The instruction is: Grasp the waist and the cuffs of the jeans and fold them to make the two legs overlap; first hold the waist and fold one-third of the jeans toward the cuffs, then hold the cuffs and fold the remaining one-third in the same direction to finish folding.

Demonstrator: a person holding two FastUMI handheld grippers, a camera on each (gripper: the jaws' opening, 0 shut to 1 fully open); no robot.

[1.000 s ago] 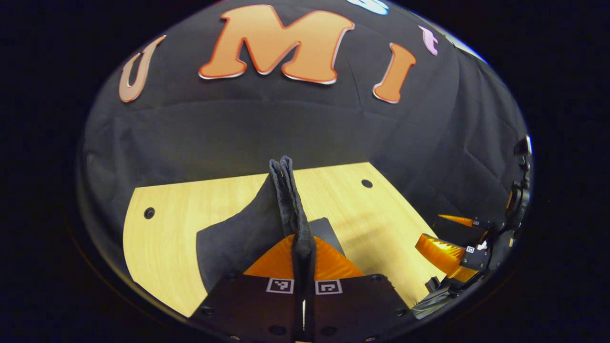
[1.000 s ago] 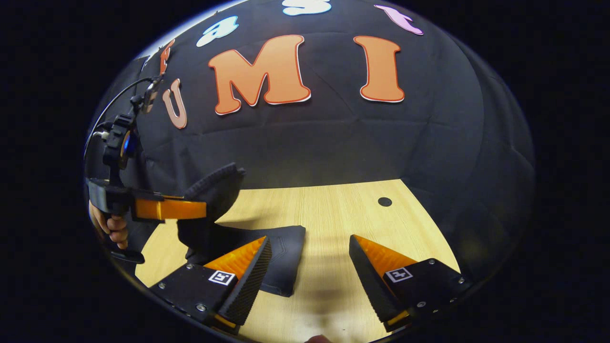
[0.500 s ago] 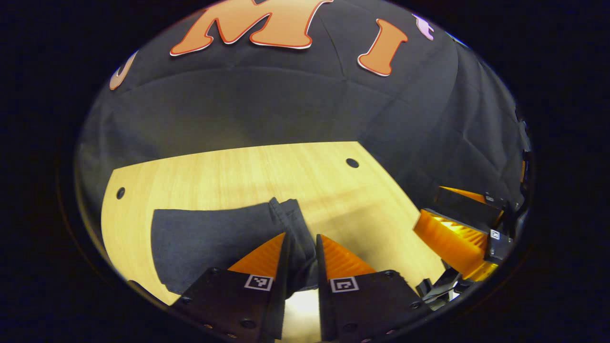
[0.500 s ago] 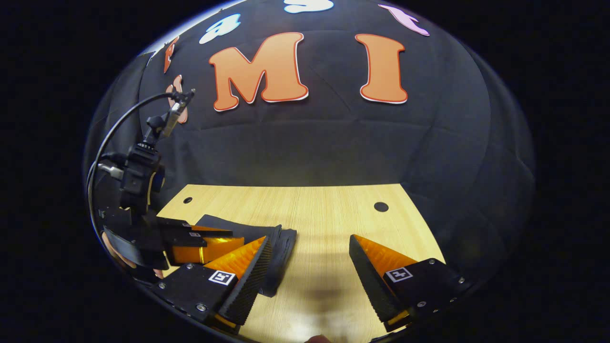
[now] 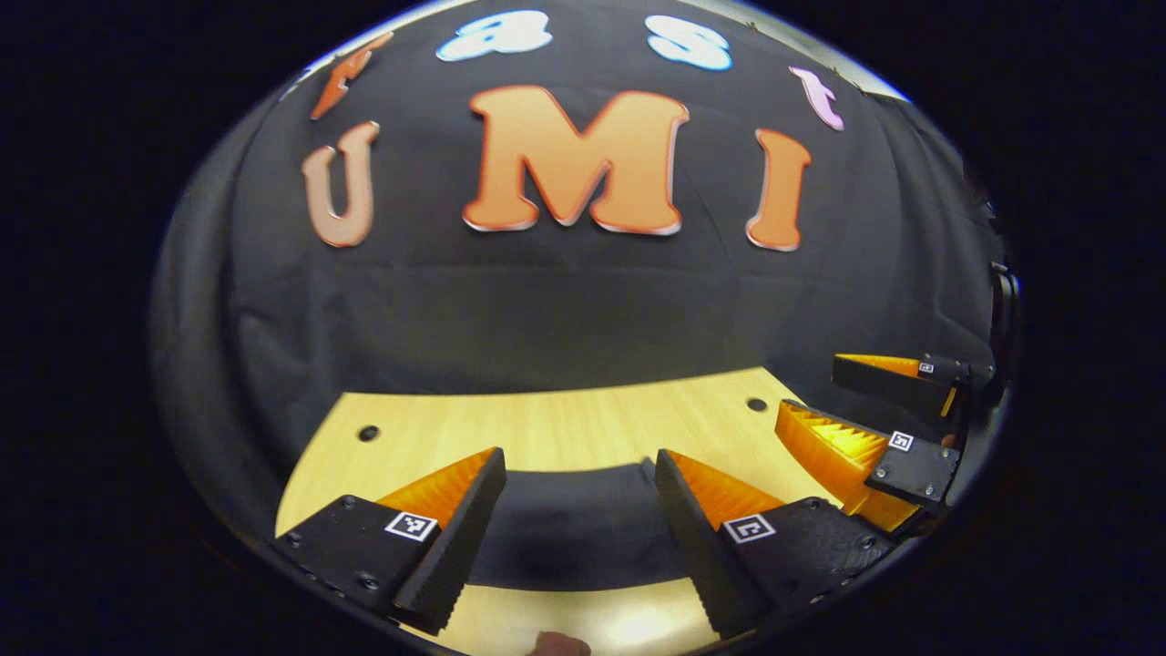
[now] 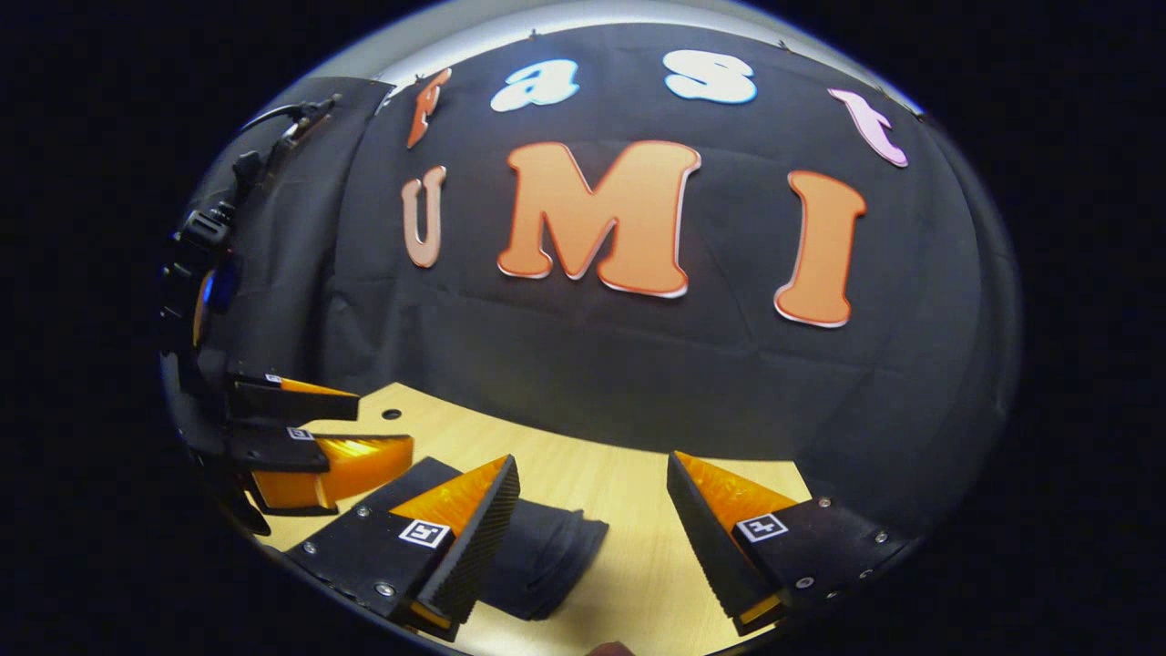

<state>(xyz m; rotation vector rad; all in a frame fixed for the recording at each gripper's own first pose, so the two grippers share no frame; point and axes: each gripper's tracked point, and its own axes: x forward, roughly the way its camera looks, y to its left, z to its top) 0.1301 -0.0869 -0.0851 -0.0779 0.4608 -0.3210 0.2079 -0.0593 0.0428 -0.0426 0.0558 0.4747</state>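
1. The table (image 5: 565, 428) is pale wood with small round holes near its far edge; the booth's black cloth wall (image 5: 547, 301) rises right behind it. Everything below is placed against this table.
2. The jeans (image 5: 569, 528) lie flat on the table as a dark folded bundle, toward its near side. In the right gripper view the jeans (image 6: 547, 556) show stacked layers along the edge that faces the open tabletop.
3. The left gripper (image 5: 578, 538) hangs just above the table's near part with its fingers spread wide and nothing between them. The jeans lie directly ahead of it, framed by the two fingers, with no finger pressing the cloth. In the right gripper view the left gripper (image 6: 319, 428) sits over the table's left end, jaws apart.
4. The right gripper (image 6: 592, 547) is spread wide too and holds nothing. The jeans lie beside and partly behind its left finger, with bare table ahead of its right finger. In the left gripper view the right gripper (image 5: 865, 410) sits past the table's right edge, beside the jeans.
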